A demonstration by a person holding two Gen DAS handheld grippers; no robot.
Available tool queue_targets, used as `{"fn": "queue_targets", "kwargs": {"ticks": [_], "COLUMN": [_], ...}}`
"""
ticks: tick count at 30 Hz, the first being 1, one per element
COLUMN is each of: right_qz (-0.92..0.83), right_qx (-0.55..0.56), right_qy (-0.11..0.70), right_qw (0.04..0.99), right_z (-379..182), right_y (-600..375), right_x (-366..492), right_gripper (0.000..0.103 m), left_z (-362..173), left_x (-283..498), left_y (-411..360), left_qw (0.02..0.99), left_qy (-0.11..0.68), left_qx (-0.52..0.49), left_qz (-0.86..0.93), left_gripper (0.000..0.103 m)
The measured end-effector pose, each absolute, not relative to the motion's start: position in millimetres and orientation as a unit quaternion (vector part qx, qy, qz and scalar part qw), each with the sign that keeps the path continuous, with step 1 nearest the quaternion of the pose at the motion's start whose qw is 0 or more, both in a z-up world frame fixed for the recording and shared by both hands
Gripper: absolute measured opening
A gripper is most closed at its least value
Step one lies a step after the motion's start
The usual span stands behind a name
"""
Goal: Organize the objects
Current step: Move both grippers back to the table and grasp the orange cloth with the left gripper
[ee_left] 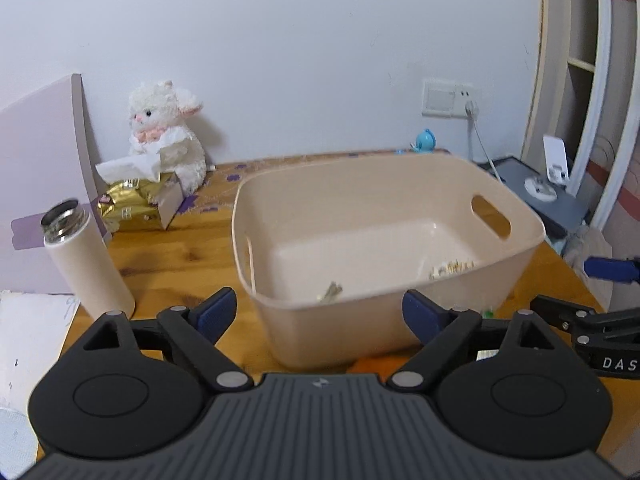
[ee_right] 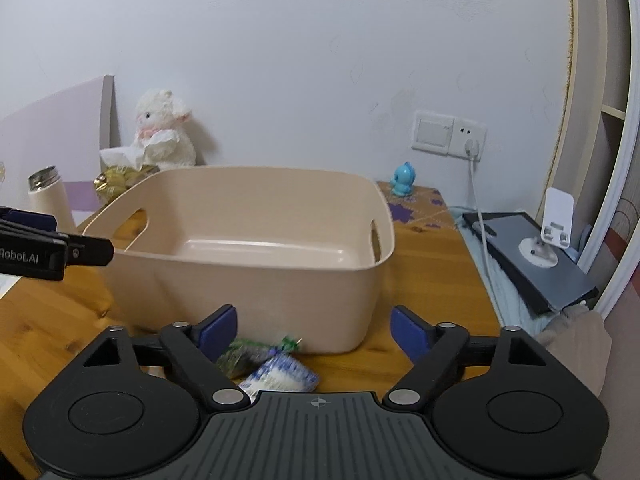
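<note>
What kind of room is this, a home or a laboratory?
Most likely a home, perhaps a bedroom or study. A white plush toy sits against the wall on a wooden table, a small blue figurine stands near a wall socket, and a beige plastic bin waits for sorting.

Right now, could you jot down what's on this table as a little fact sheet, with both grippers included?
surface: wooden table
main container: beige bin with handle cut-outs, a few small items inside, seen in the left wrist view
in front of bin: green packet and blue-white packet
left of bin: white bottle, upright, lid off
back left: white plush toy, tissue box
back right: blue figurine
left gripper: open, empty
right gripper: open, empty, above the packets
</note>
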State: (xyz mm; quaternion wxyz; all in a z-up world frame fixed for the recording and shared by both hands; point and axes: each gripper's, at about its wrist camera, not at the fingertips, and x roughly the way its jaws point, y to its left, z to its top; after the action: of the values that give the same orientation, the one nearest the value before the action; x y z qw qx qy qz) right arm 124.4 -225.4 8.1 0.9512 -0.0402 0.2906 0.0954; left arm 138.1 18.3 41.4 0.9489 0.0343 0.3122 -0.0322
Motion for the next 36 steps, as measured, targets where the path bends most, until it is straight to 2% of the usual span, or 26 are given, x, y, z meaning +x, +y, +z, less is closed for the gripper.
{"fn": "queue_targets", "kwargs": {"ticks": [6,16,36], "right_qz": [0.099,0.092,0.068], "right_qx": [-0.032,-0.025,-0.02], "right_qy": [0.302,0.349,0.402], "right_qw": [0.948,0.932,0.913], "right_z": [-1.9,-37.9,-78.4], "right_y": [-215.7,-200.1,-198.1], "right_x": [111.6,117.4,154.8], "right_gripper": [0.089,0.09,0.091], "left_z": [19.8,-21.4,-57.0], "left_x": [125.6,135.8,181.5], "left_y": [16.1,23.9,11.9], "left_qw": [0.937,0.917,0.898], "left_qy": [0.341,0.389,0.424], "left_qx": [0.063,0.055,0.015], "left_qz": [-0.044,-0.065,-0.119], "left_gripper": [0.092,0.092,0.091]}}
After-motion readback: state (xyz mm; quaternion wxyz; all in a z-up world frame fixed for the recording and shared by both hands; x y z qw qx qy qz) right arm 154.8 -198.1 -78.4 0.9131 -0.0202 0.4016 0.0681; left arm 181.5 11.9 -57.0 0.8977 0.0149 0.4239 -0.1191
